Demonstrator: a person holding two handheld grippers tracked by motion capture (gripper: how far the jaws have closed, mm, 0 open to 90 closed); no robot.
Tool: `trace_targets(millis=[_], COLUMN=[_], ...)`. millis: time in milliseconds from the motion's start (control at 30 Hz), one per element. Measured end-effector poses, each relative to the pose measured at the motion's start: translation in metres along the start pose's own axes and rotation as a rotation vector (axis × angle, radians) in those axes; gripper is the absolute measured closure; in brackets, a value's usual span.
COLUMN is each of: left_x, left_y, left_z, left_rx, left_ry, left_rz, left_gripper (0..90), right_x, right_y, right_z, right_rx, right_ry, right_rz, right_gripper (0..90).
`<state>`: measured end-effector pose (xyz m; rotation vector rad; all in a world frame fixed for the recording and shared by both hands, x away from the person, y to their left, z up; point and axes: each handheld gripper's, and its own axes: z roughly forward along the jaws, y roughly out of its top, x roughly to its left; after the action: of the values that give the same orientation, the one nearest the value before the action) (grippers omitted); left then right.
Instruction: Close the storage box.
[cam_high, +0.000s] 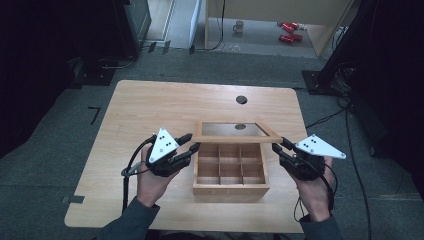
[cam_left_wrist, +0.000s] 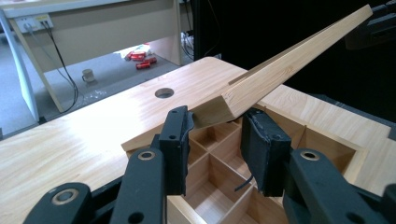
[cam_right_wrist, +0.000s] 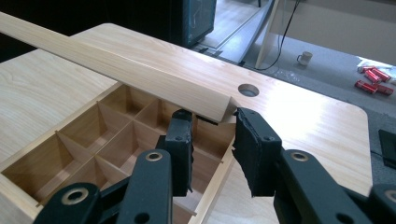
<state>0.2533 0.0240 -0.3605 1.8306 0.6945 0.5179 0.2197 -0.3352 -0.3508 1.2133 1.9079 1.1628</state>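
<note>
A wooden box (cam_high: 230, 189) with several open compartments stands on the table near its front edge. Its glass-paned lid (cam_high: 235, 139) is tilted up, hinged at the back. My left gripper (cam_high: 191, 142) is at the lid's front left corner. In the left gripper view that corner (cam_left_wrist: 261, 81) sits between the pads of the left gripper (cam_left_wrist: 218, 116), which touch it on both sides. My right gripper (cam_high: 281, 146) is at the front right corner. In the right gripper view the right gripper (cam_right_wrist: 213, 116) is shut on the lid's corner (cam_right_wrist: 140, 70) above the compartments.
The table (cam_high: 150, 110) has a round cable hole (cam_high: 241, 99) behind the box. On the floor beyond it stand a mug (cam_high: 239, 26) and red objects (cam_high: 289, 31) under a light desk. Dark equipment and cables flank both sides.
</note>
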Motion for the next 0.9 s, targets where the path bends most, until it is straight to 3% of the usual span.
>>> trace_targets(millis=[300,667,900], left_x=[-0.004,-0.008,-0.012], left_y=[-0.008,-0.017,-0.020], left_z=[-0.001,-0.003,-0.007], left_rx=[0.026,0.025,0.030], left_ry=[0.001,-0.015,-0.021], left_rz=[0.008,-0.018,-0.010], left_gripper=[62.3,62.0,61.9], right_x=[0.003,0.006,0.007], right_y=[-0.009,-0.019,-0.025], right_z=[-0.002,-0.004,-0.005], right_rx=[0.012,0.017,0.016], right_ry=[0.009,0.017,0.020], right_rz=[0.009,0.016,0.019], right_gripper=[66.9,66.6,66.6])
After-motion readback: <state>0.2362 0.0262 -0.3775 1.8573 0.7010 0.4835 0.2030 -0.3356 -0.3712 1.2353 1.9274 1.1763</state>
